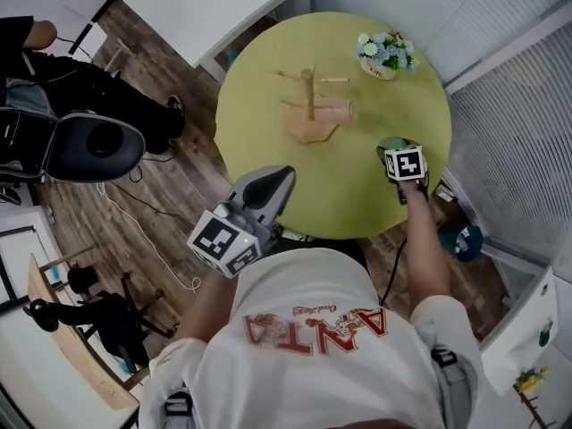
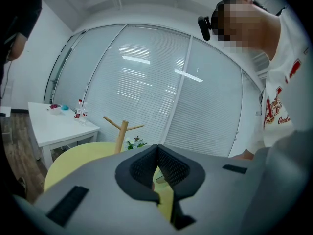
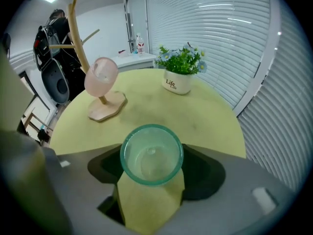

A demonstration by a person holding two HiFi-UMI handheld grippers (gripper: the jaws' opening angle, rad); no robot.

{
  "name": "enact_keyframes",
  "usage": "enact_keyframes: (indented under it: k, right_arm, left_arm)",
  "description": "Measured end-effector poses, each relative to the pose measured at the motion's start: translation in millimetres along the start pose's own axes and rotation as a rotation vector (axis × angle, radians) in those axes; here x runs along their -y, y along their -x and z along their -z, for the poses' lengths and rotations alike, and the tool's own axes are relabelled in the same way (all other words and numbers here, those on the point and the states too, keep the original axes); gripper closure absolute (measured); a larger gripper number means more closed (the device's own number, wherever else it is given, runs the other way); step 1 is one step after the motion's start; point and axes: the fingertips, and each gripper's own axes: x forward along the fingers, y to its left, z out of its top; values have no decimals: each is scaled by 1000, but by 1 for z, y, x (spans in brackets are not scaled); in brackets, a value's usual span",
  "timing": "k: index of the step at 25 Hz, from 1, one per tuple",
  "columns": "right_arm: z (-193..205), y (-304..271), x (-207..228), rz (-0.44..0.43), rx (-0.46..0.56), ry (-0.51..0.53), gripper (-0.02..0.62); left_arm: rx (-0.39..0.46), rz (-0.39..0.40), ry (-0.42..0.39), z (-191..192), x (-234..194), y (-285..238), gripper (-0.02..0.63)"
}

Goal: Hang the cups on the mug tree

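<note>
On the round yellow-green table (image 1: 268,79) stands a wooden mug tree (image 1: 309,105), with a pink cup (image 1: 338,111) hanging on a low right peg. My right gripper (image 1: 391,150) is at the table's right edge. A clear green cup (image 3: 151,155) stands upright between its jaws, mouth up, and I see no gap at either side. From there the pink cup (image 3: 101,76) and the mug tree (image 3: 78,38) lie ahead to the left. My left gripper (image 1: 273,179) hovers at the table's front edge, jaws together and empty; its own view shows the mug tree (image 2: 121,131) beyond.
A white pot of flowers (image 1: 384,56) sits at the far right of the table. A white desk (image 1: 214,7) stands behind it. An office chair (image 1: 89,146) and a seated person are off to the left. Blinds (image 1: 509,105) run along the right side.
</note>
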Motion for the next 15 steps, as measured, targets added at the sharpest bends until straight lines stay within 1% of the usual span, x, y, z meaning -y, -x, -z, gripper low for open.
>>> enact_keyframes:
  k: [2, 4, 11, 15]
  right_arm:
    - [-9, 13, -4, -23, 49, -25, 270]
    - [-25, 33, -8, -54, 121, -68, 270]
    - [-90, 142, -26, -221, 477, -328, 272]
    - [-123, 195, -36, -324, 622, -403, 272]
  left_arm:
    - [12, 6, -3, -2, -1, 3, 597]
    - [18, 12, -1, -5, -2, 6, 597]
    - [44, 51, 7, -10, -6, 19, 597]
    - [43, 75, 5, -12, -7, 24, 597]
